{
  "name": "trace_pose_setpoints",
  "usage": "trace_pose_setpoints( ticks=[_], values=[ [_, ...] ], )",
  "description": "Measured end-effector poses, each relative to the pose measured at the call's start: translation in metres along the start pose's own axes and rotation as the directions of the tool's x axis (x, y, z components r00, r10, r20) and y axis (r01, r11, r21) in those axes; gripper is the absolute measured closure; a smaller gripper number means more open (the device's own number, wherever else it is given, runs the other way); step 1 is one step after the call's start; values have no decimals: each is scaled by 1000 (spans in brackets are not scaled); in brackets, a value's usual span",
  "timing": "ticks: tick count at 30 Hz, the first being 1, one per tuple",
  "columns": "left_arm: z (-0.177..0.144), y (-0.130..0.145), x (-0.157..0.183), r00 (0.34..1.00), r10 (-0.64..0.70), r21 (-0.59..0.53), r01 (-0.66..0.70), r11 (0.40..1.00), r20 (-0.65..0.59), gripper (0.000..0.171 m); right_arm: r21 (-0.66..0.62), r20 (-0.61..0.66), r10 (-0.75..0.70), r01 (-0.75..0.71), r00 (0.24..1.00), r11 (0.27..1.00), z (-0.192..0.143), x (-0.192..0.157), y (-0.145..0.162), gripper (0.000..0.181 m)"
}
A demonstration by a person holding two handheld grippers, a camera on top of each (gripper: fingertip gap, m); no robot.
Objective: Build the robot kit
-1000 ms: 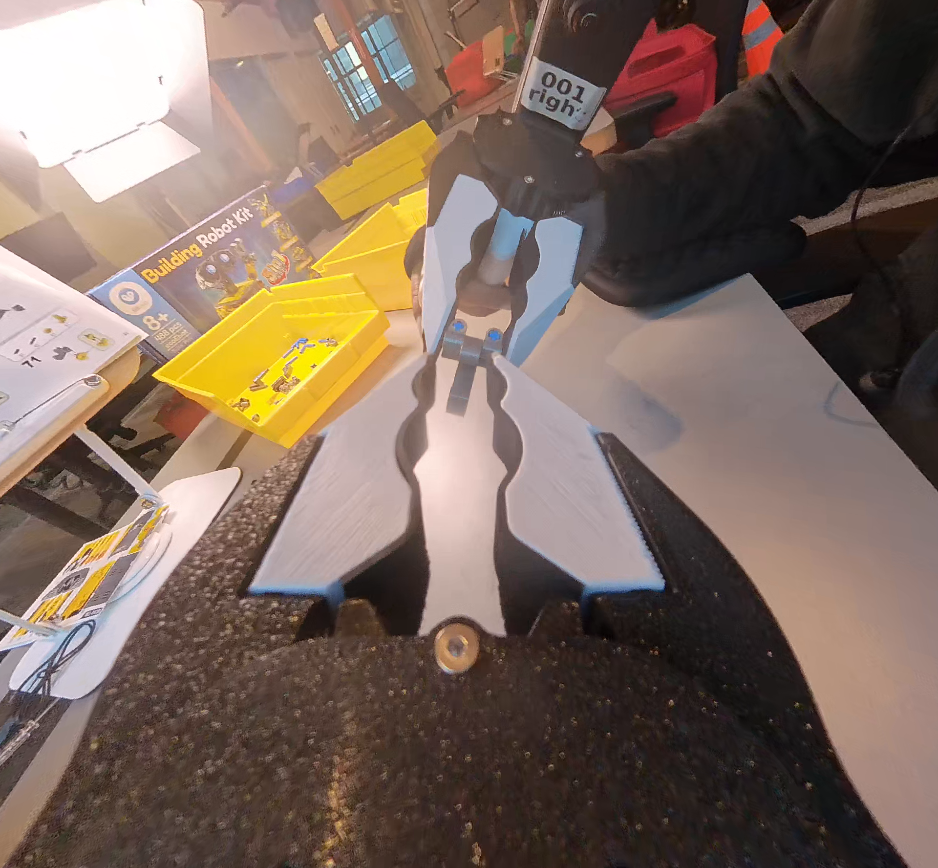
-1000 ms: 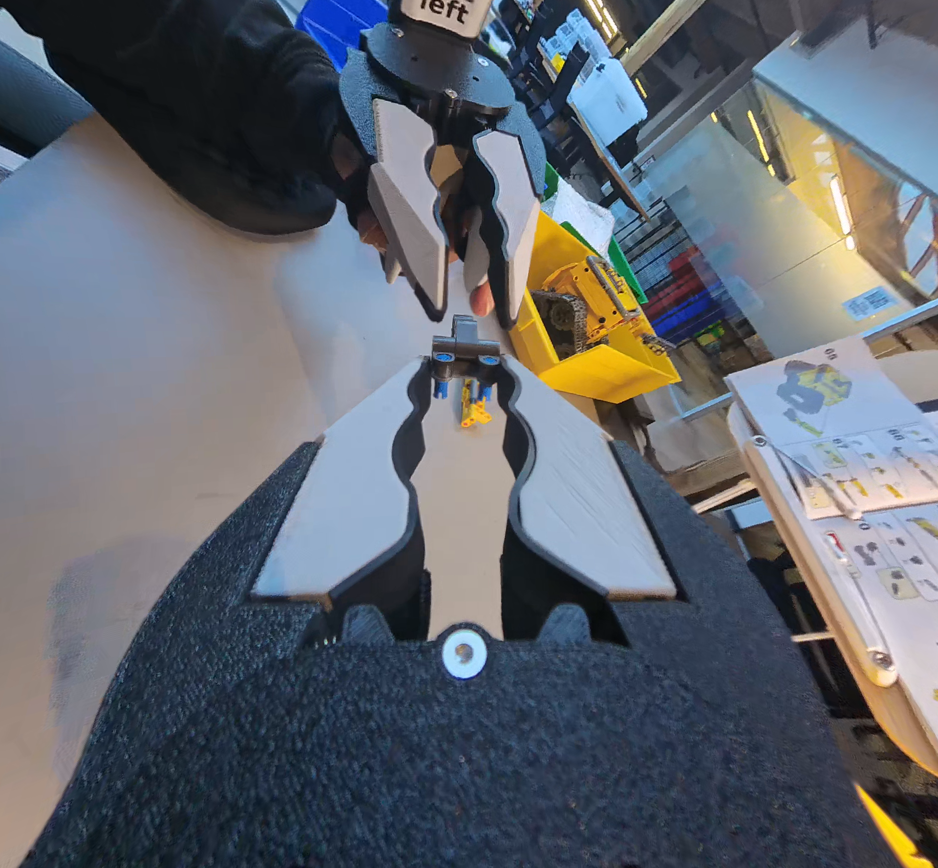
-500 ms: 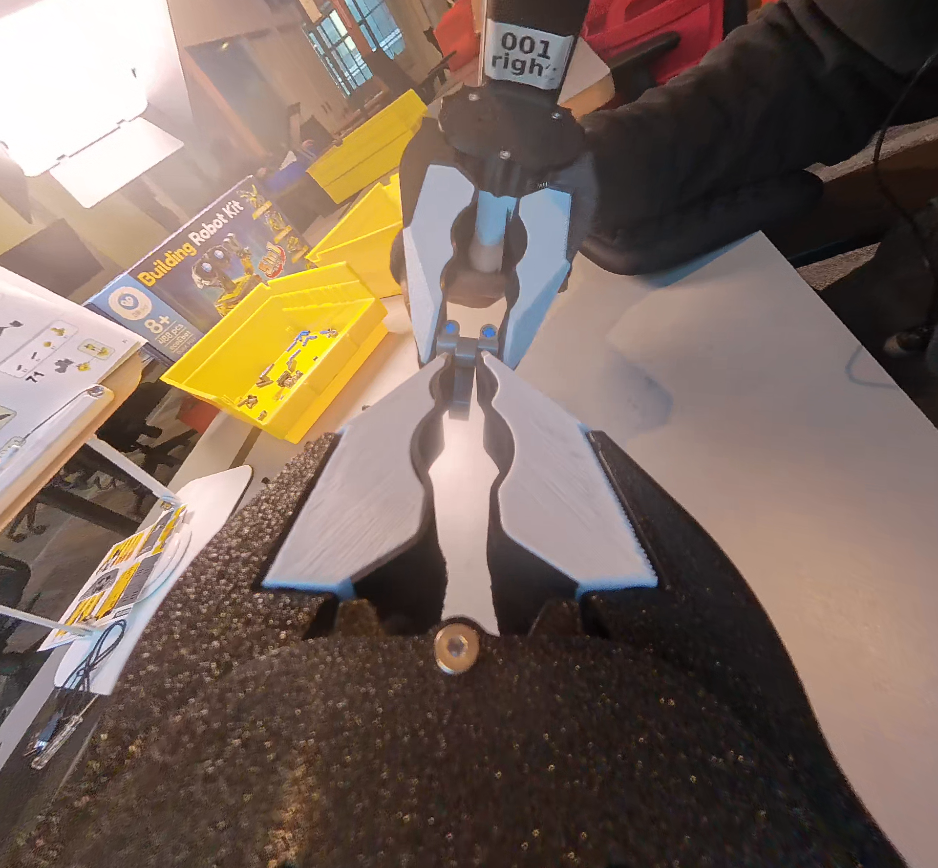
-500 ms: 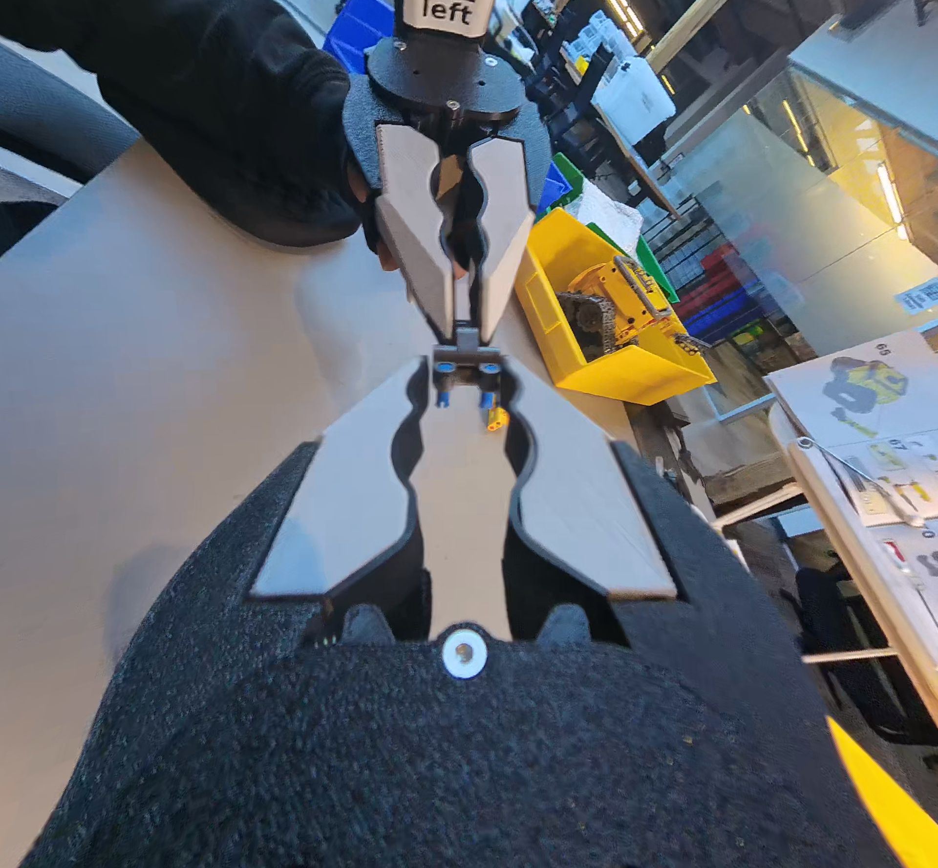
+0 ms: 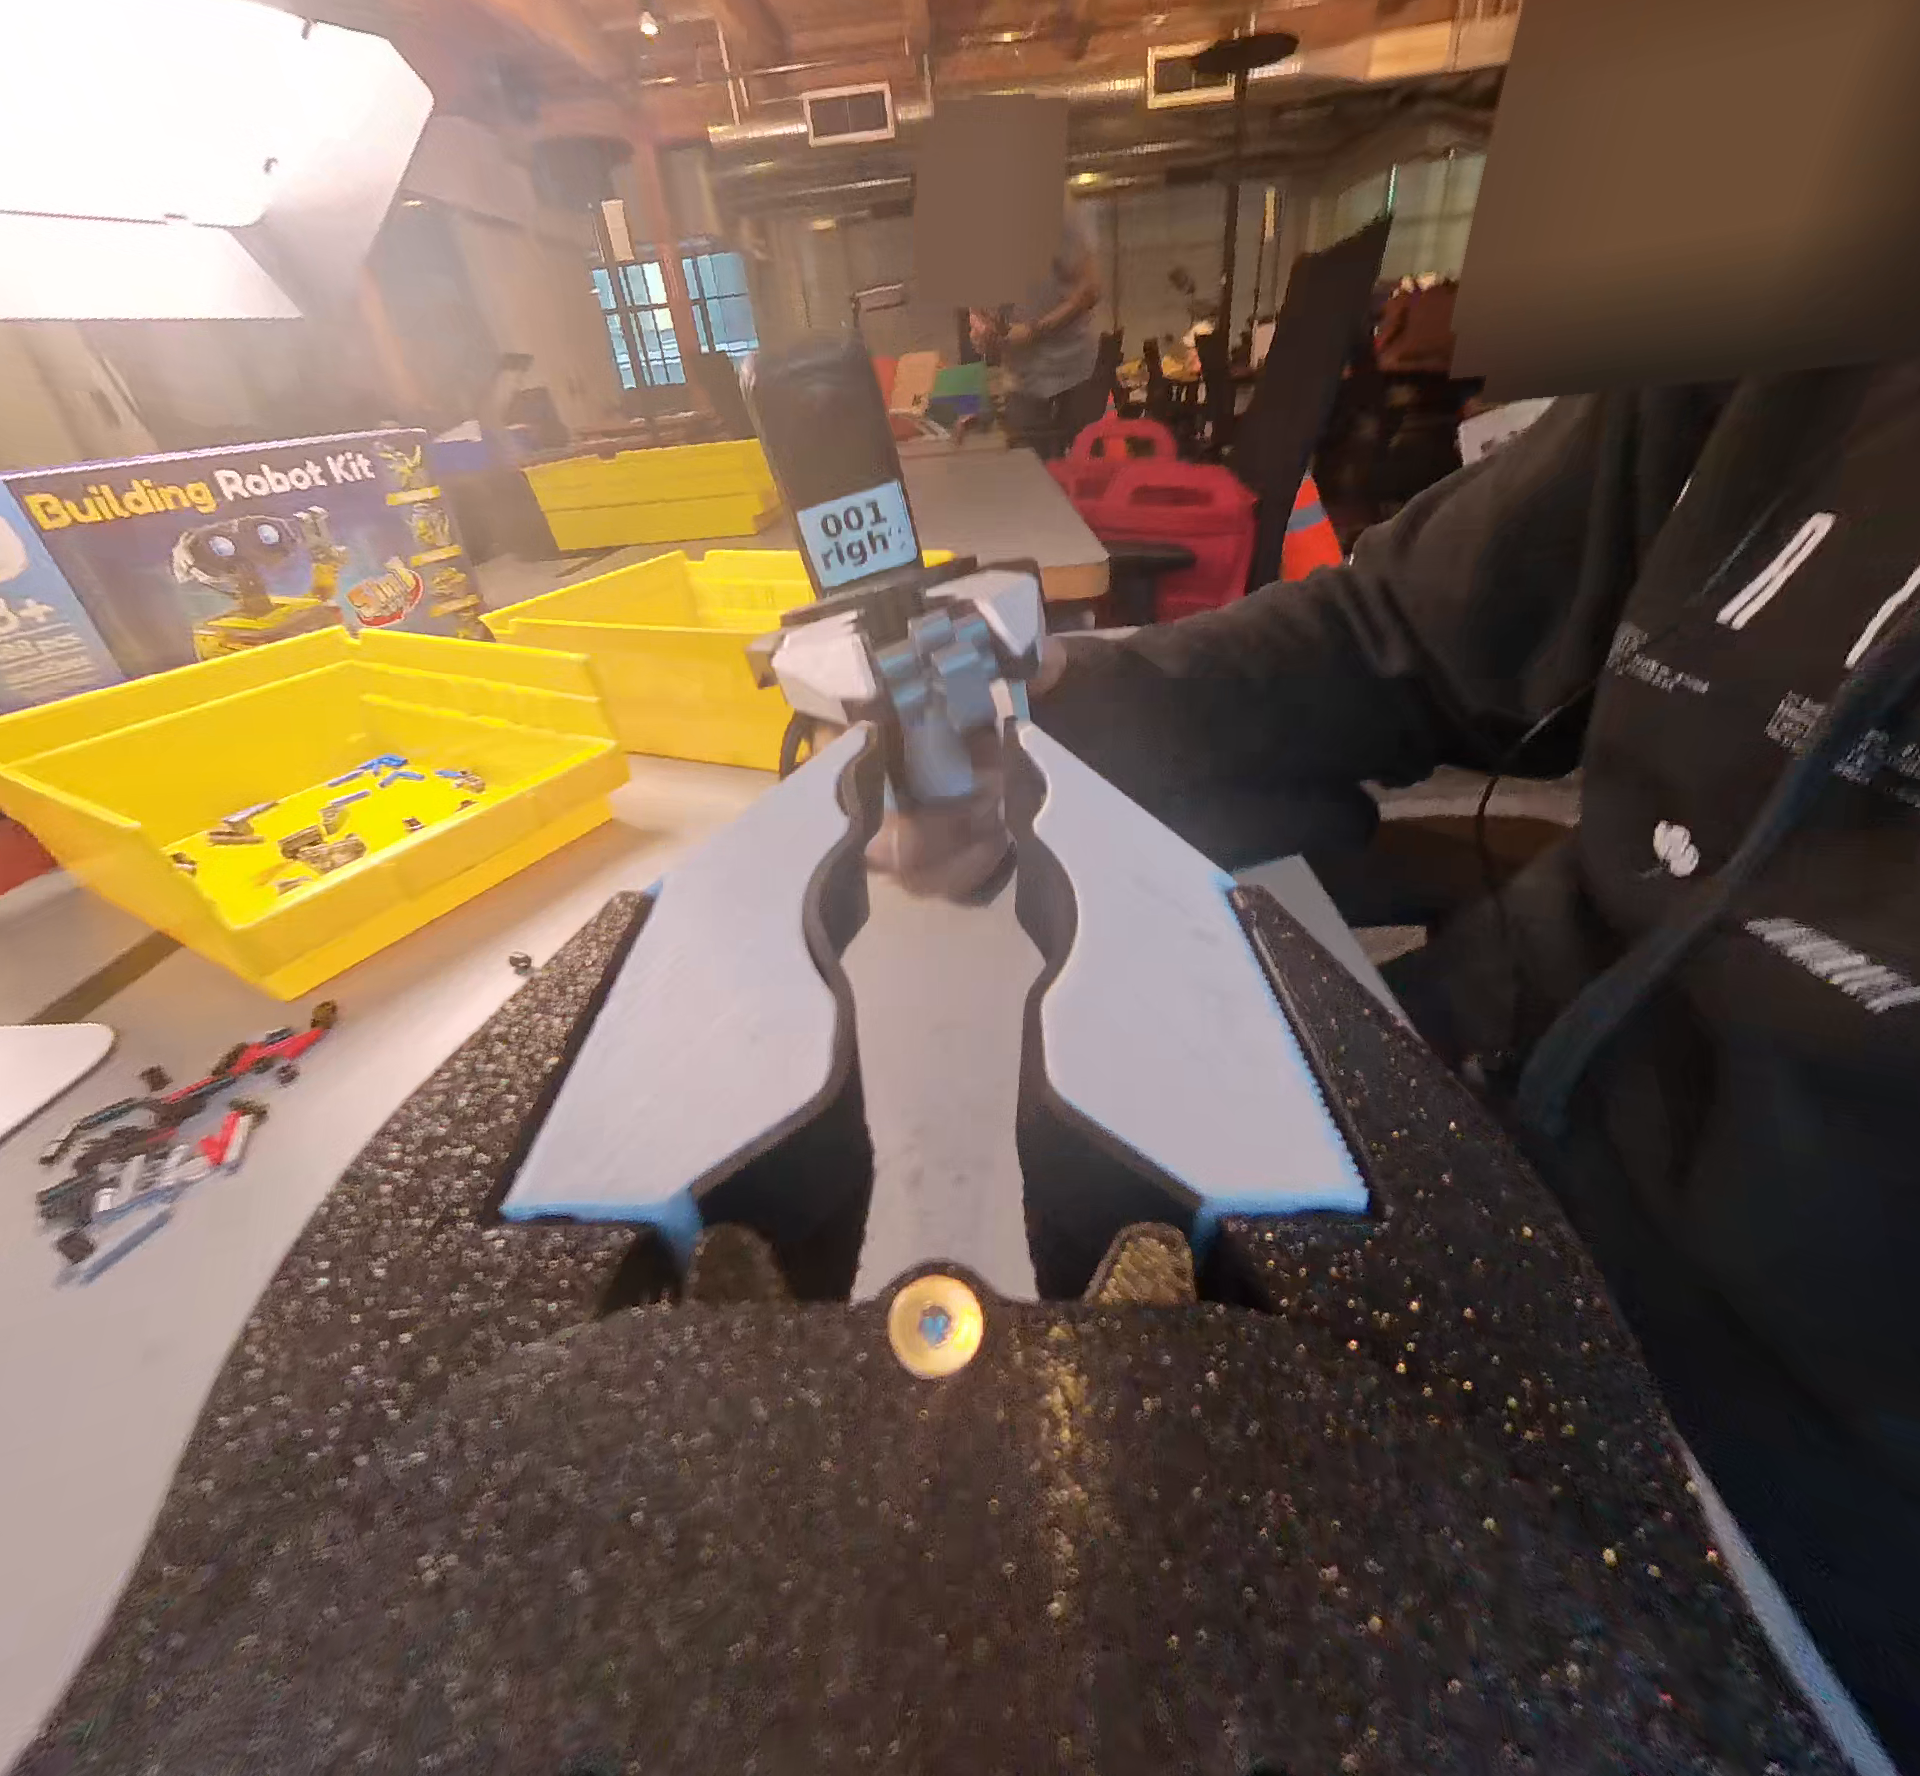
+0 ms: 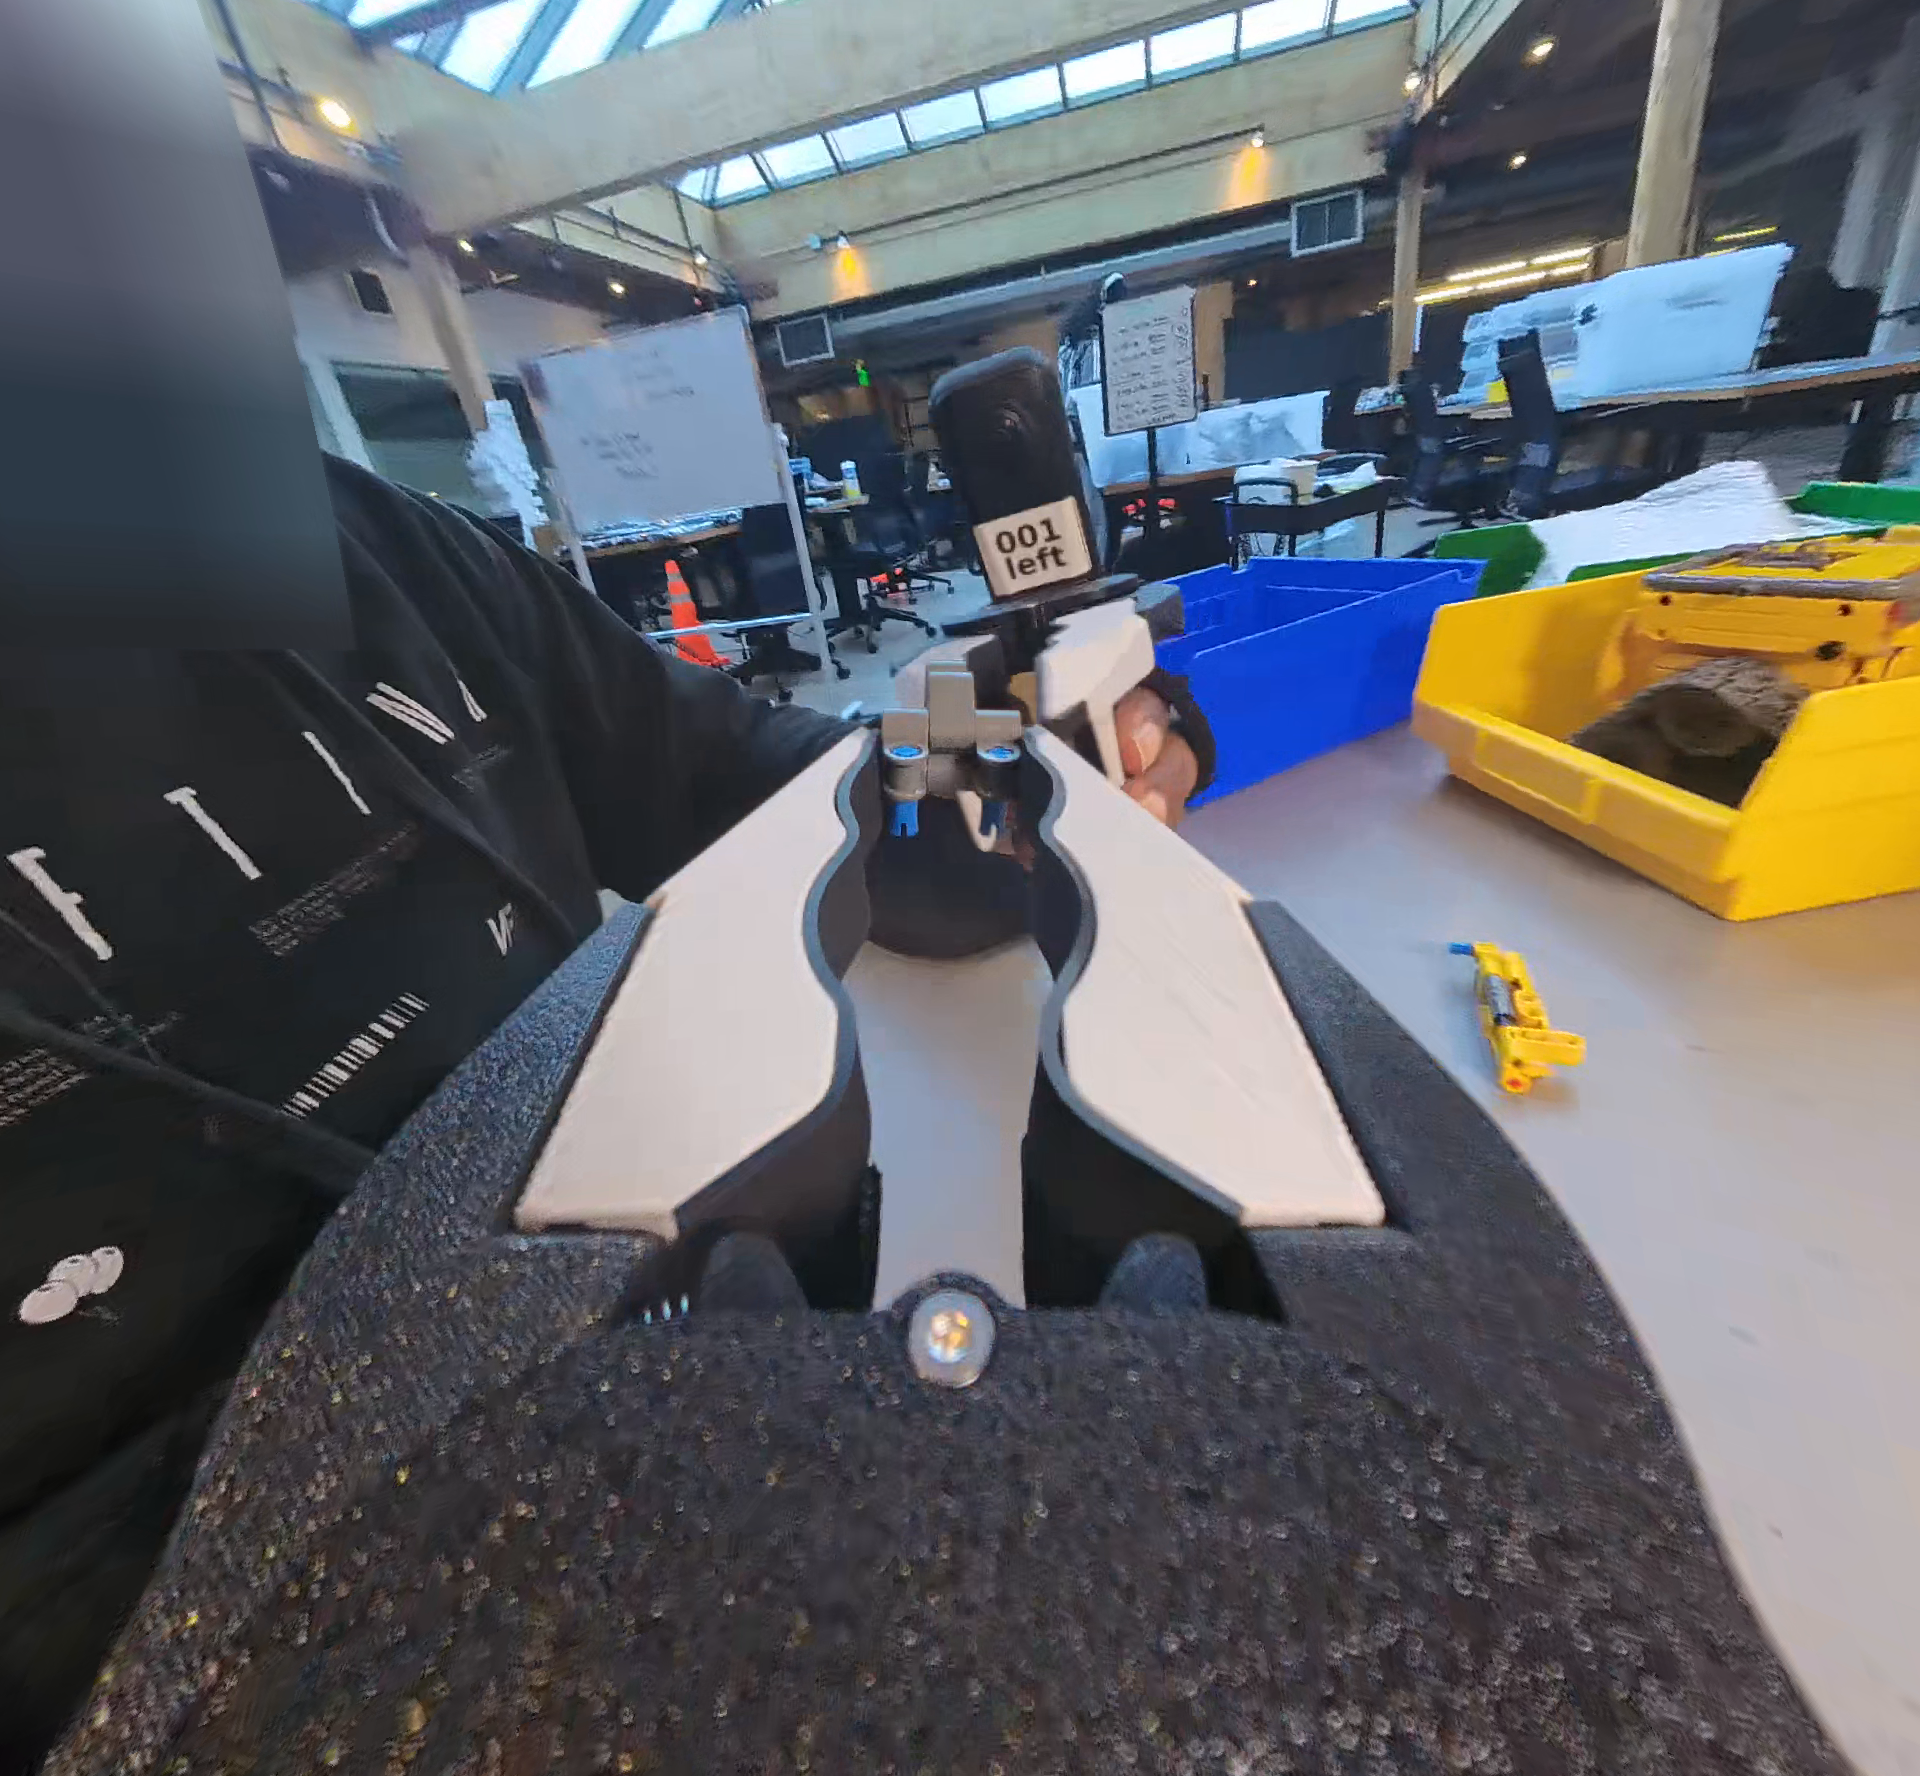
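Observation:
A small grey connector piece with blue pins is clamped by its crossbar between the tips of my right gripper, held up above the grey table. In the left wrist view the same piece is blurred and sits between the tips of my left gripper. That gripper's jaws stand apart on either side of the piece. The two grippers face each other tip to tip in front of a person's dark sweater. A bare finger shows just below the piece.
Yellow bins with small parts and a kit box stand at the left. Loose red and dark parts lie on the table. A small yellow assembly, a blue bin and a yellow bin holding a model stand at the right. Only a small space, under 4 cm, lies between the two pairs of fingers.
Both grippers have tilted up from the table to nearly level, with the piece. My left gripper closed on the piece's stem half a second ago and its jaws have now spread apart.

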State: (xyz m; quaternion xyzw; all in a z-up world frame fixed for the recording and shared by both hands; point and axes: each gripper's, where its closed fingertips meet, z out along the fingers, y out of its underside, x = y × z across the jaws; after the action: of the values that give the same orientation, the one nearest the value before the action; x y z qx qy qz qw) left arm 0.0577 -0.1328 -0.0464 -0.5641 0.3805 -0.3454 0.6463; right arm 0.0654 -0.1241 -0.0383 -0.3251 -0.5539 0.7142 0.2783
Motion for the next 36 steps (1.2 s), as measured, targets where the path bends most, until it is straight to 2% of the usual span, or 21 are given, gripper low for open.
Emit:
trace_pose_setpoints(
  ticks=[2,5,8,10,13,15,16,25,30,33,36],
  values=[
    [2,-4,5,998,-52,25,53,998,-30,159,-12,7,7,-6,1000,1000,4,0,6,156],
    [3,-1,0,992,-125,-5,125,992,-23,162,-15,-9,21,-21,1000,1000,6,5,10,156],
    [0,5,-18,951,-308,-6,308,951,23,164,-52,-118,-43,37,992,998,2,23,13,156],
    [-6,7,-33,868,-496,53,495,867,11,165,-140,-221,-206,178,953,974,-3,36,16,145],
    [-15,14,-54,668,-742,139,741,656,-57,165,-347,-297,-476,371,827,861,-12,54,26,131],
    [-20,20,-63,579,-811,173,810,560,-83,165,-410,-307,-558,422,771,809,-15,59,30,130],
    [-21,23,-66,560,-825,176,822,541,-79,165,-423,-308,-574,431,759,797,-14,60,31,130],
    [-16,32,-66,529,-846,167,842,514,-64,165,-478,-328,-630,452,704,754,-14,68,33,138],
    [-11,45,-67,521,-853,144,846,513,-17,164,-552,-317,-688,463,653,694,-12,76,41,145],
    [-9,54,-67,520,-854,123,846,518,17,164,-585,-314,-723,474,615,658,-14,81,44,163],
    [-8,63,-68,509,-860,99,855,509,30,163,-593,-303,-681,428,666,682,-18,86,52,165]
  ],
)
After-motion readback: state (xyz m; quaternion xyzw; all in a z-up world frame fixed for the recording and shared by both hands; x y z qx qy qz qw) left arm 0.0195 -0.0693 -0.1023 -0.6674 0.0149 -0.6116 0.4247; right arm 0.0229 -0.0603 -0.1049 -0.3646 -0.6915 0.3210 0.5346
